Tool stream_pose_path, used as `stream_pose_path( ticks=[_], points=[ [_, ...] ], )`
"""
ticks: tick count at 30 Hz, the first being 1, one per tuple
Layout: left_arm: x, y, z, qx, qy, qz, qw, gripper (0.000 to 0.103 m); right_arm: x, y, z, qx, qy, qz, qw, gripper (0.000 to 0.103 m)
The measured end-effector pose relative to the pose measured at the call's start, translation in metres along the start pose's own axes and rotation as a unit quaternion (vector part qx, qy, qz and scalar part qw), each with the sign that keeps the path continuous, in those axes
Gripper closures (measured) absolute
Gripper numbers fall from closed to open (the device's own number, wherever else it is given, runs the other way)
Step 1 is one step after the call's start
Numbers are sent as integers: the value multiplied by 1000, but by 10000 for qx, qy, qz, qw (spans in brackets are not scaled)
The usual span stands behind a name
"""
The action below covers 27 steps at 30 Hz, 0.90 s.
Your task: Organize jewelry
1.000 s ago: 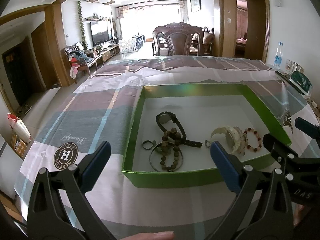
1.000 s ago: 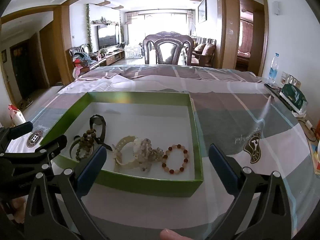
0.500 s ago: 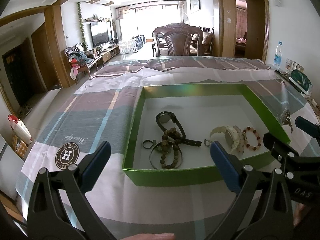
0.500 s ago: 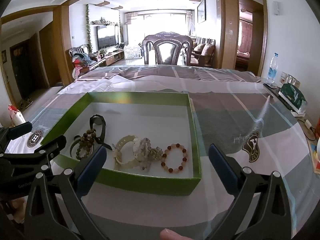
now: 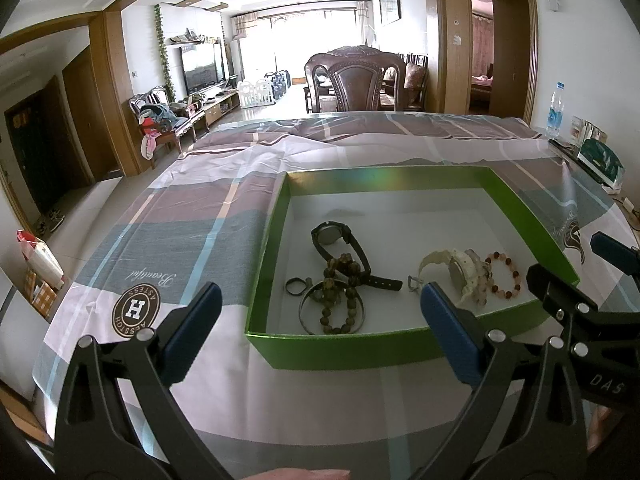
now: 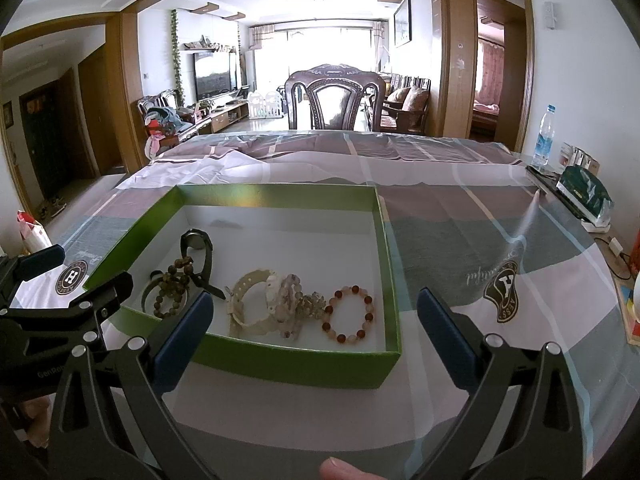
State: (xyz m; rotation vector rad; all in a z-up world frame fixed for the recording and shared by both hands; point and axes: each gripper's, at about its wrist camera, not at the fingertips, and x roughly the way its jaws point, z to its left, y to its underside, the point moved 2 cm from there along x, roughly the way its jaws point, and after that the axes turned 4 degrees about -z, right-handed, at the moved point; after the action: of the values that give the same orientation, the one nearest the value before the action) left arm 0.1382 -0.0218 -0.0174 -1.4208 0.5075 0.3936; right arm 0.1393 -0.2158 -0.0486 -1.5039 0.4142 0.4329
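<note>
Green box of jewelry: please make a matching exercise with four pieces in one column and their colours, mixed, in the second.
All lie in the green box.
1. watch at the back
2. watch in the middle
3. bracelet at the right
4. small ring at the left

a. cream white
b. red and pink beads
c. dark metal
d. black

Pairs: 1-d, 2-a, 3-b, 4-c

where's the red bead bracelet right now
The red bead bracelet lies flat inside the green box, near its front right corner, just right of the white watch in the right wrist view.
</note>
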Motion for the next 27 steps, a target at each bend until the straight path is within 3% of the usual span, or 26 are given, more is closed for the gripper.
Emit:
stream_pose_path(
  ticks=[27],
  points=[
    [-1, 0, 0, 5, -3, -1, 10000, 5, -2, 2, 0, 13, -9, -9, 10000, 4]
  ],
)
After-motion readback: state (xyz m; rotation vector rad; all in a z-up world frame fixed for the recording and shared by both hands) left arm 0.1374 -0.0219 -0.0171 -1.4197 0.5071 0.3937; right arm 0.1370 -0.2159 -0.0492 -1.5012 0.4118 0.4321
